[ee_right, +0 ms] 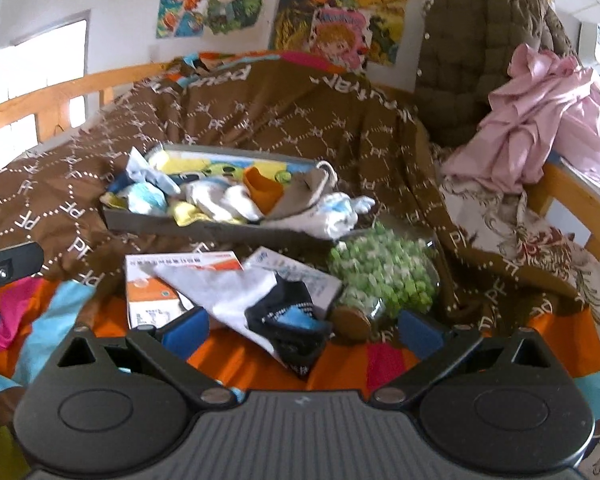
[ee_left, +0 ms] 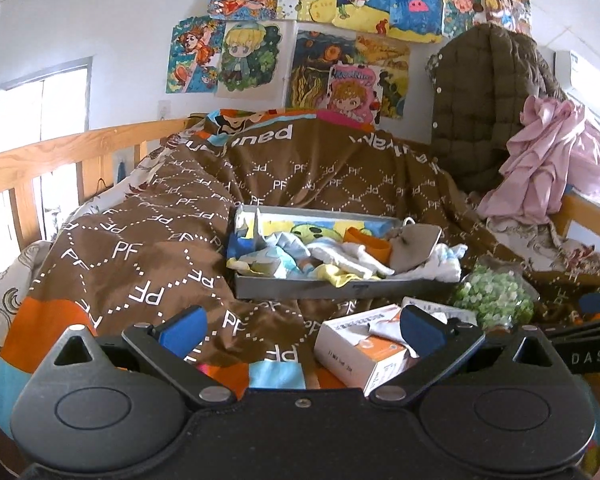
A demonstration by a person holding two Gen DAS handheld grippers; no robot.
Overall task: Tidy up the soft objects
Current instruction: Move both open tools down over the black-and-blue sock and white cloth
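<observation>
My two grippers, both spread wide
Left gripper and right gripper hover level, empty, just short of the grey tray

Bed cover: a brown quilt printed with white PF letters spreads across the bed inside the wooden bed rail.
Middle: a shallow grey metal tray sits on the quilt, with small socks and cloths heaped in it.
Near edge: an orange-and-white cardboard box lies in front of the tray; a white sock with a black-and-blue toe lies partly over it.
Right of the sock: a clear glass jar of green pellets lies on its side.
Far right corner: an olive quilted jacket hangs behind a crumpled pink cloth.
</observation>
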